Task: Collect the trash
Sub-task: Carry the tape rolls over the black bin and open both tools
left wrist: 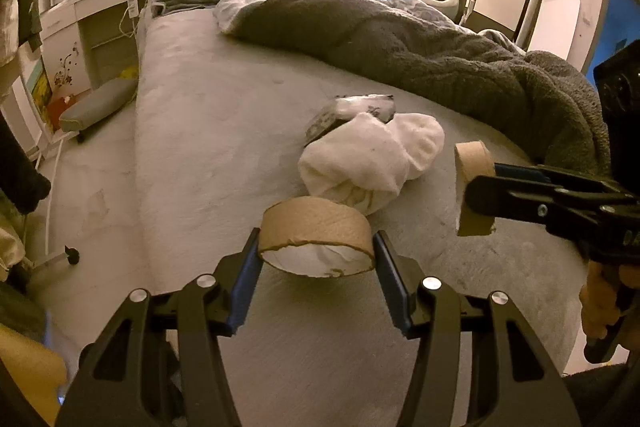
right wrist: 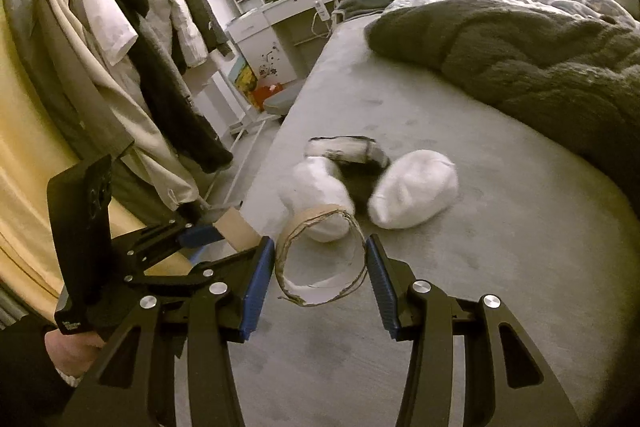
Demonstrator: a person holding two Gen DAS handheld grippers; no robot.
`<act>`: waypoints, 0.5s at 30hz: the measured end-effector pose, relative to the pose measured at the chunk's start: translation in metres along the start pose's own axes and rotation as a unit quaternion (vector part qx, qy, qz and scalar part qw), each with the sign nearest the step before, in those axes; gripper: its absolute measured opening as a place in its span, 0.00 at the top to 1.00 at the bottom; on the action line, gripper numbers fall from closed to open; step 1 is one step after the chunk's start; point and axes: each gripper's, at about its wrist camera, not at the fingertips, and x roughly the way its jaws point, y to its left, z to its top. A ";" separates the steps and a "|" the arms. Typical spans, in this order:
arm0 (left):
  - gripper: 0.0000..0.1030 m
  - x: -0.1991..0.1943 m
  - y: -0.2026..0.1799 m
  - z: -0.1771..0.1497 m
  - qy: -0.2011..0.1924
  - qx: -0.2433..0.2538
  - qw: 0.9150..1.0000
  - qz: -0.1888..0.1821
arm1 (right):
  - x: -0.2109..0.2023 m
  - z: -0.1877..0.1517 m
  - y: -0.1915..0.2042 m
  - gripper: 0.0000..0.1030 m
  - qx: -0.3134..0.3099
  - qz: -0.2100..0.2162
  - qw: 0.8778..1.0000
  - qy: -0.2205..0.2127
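My left gripper (left wrist: 316, 247) is shut on a brown cardboard tube (left wrist: 316, 227), held above the grey bed (left wrist: 200, 131) with its open end facing me. My right gripper (right wrist: 320, 263) is shut on a second cardboard tube (right wrist: 320, 259); in the left wrist view this tube (left wrist: 474, 183) stands upright in the right gripper (left wrist: 478, 187) at the right. In the right wrist view the left gripper (right wrist: 224, 235) and its tube (right wrist: 236, 229) show at the left. White socks (left wrist: 372, 159) (right wrist: 412, 187) and a dark patterned one (left wrist: 360, 109) (right wrist: 344, 149) lie on the bed just beyond both grippers.
A rumpled grey blanket (left wrist: 440, 59) (right wrist: 520, 55) covers the bed's far right side. A white dresser (left wrist: 100, 11) with a mirror stands left of the bed, a low stool (left wrist: 96, 103) beside it. A rack of hanging clothes (right wrist: 140, 39) stands at the left.
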 end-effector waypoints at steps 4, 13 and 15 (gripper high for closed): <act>0.44 -0.006 0.016 -0.004 0.004 -0.016 1.000 0.002 | 0.008 0.008 0.013 0.54 -0.002 0.004 1.000 0.001; 0.44 -0.019 0.060 -0.020 0.022 -0.040 0.999 0.024 | 0.032 0.025 0.053 0.53 -0.018 0.033 0.999 0.007; 0.44 -0.021 0.069 -0.023 0.027 -0.045 0.998 0.032 | 0.037 0.028 0.061 0.53 -0.019 0.038 0.999 0.007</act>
